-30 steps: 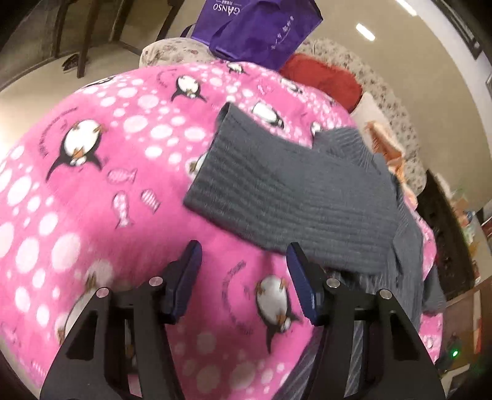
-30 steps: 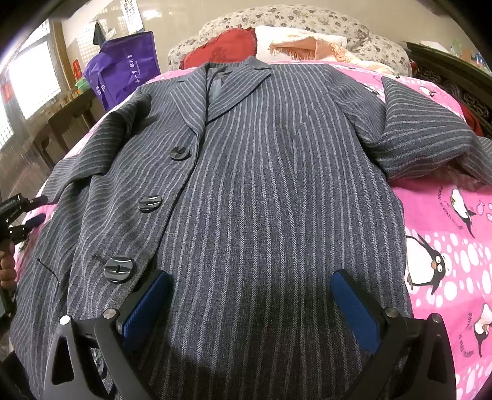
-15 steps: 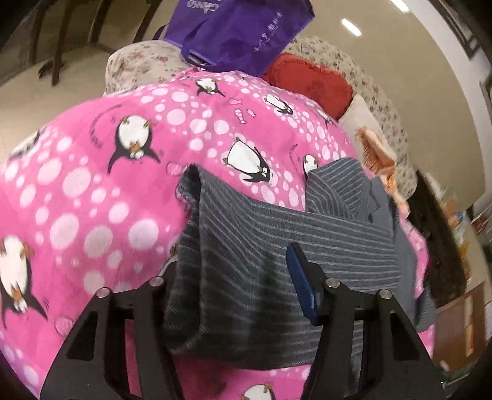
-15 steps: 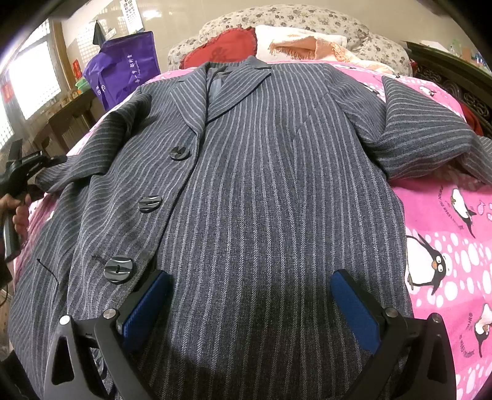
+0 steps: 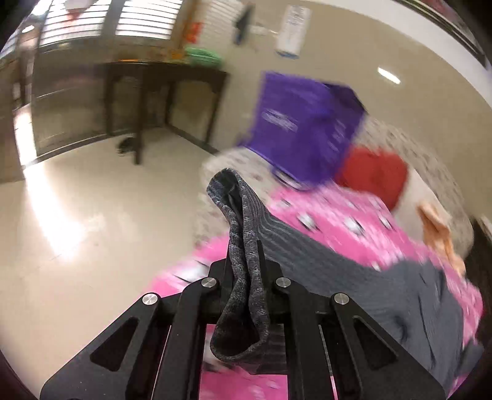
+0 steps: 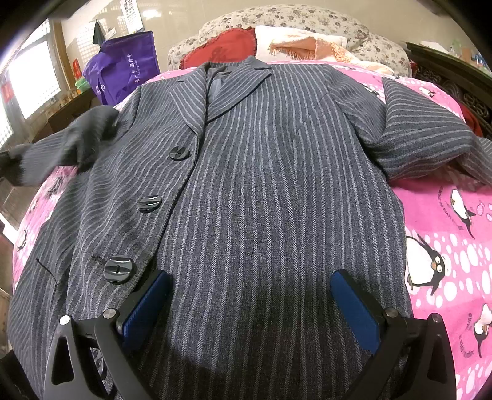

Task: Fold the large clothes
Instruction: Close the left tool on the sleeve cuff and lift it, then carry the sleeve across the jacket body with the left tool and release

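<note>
A grey pinstriped coat (image 6: 261,172) lies face up on the pink penguin blanket (image 6: 446,234), buttons down its left side. My left gripper (image 5: 244,264) is shut on the cuff of the coat's sleeve (image 5: 243,246), which bunches up between the jaws and stands lifted above the bed. In the right wrist view that sleeve (image 6: 70,144) hangs raised at the left edge. My right gripper (image 6: 249,295) hovers open over the coat's lower front, with nothing between its blue pads (image 6: 353,307).
A purple shopping bag (image 5: 304,126) stands at the bed's head by a red cushion (image 5: 372,175) and floral pillows (image 6: 307,21). An orange fringed cloth (image 6: 307,49) lies near the collar. Beyond the bed's left edge are bare floor (image 5: 77,230) and a dark table (image 5: 160,92).
The left gripper closed on the sleeve cuff and lifted it up off the blanket, its view swinging toward the floor and wall. The right gripper stayed still.
</note>
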